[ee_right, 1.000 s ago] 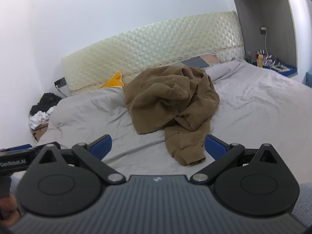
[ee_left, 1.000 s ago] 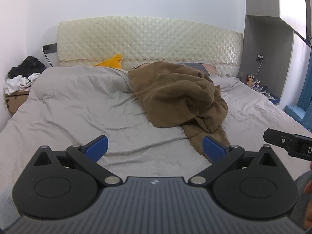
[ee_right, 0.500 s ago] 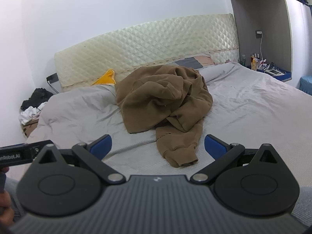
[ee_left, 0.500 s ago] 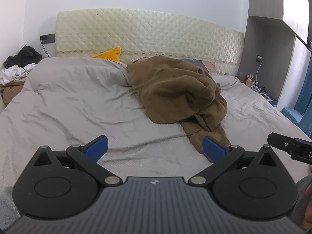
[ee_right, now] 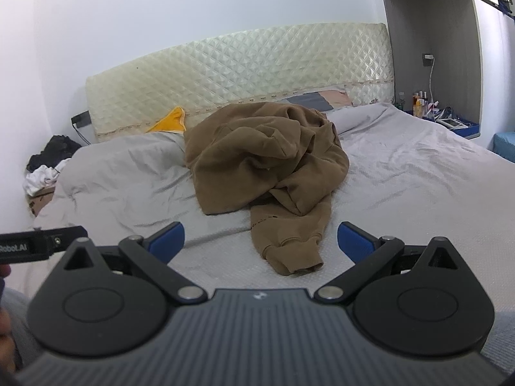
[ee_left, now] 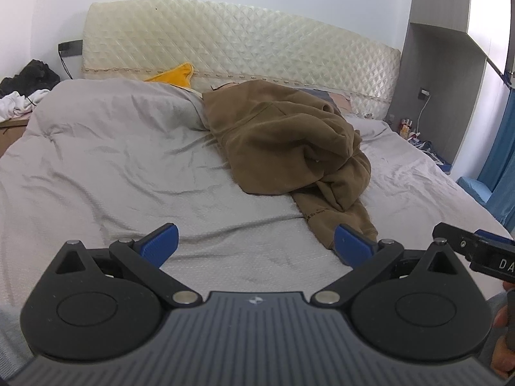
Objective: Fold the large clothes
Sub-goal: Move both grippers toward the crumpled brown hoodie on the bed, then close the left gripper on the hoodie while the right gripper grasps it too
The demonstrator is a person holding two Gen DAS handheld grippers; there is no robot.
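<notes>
Left wrist view takes in the bed (ee_left: 106,167), a broad mattress under a wrinkled grey sheet whose near part has a fine dotted weave. Behind the bed stands the headboard (ee_left: 244,48), cream, quilted in small diamonds, with a glossy skin. On the bed, toward the headboard and right of centre, lies the brown sweatshirt (ee_left: 283,141) in a crumpled heap: thick, matte fleece, folds piled on each other, one sleeve (ee_left: 334,215) running down toward the camera. Small dark print marks that sleeve.

Right wrist view shows the same sweatshirt (ee_right: 264,164) more from the front, and here the sleeve's ribbed cuff (ee_right: 296,257) is plain to see, lying flat on the sheet; in the left view the cuff is partly hidden behind a blue finger pad. A yellow cloth corner (ee_right: 170,120) pokes up at the foot of the headboard, left of the sweatshirt. Only the right view shows the blue tray of bottles and small items (ee_right: 444,119) beyond the bed's right edge; a heap of black and white clothes (ee_left: 22,90) lies off the bed's left corner.

The left gripper (ee_left: 256,241) is spread wide, holding nothing, above the near sheet. The right gripper (ee_right: 260,241) is likewise spread wide and empty, its blue pads on either side of the cuff without touching it.
</notes>
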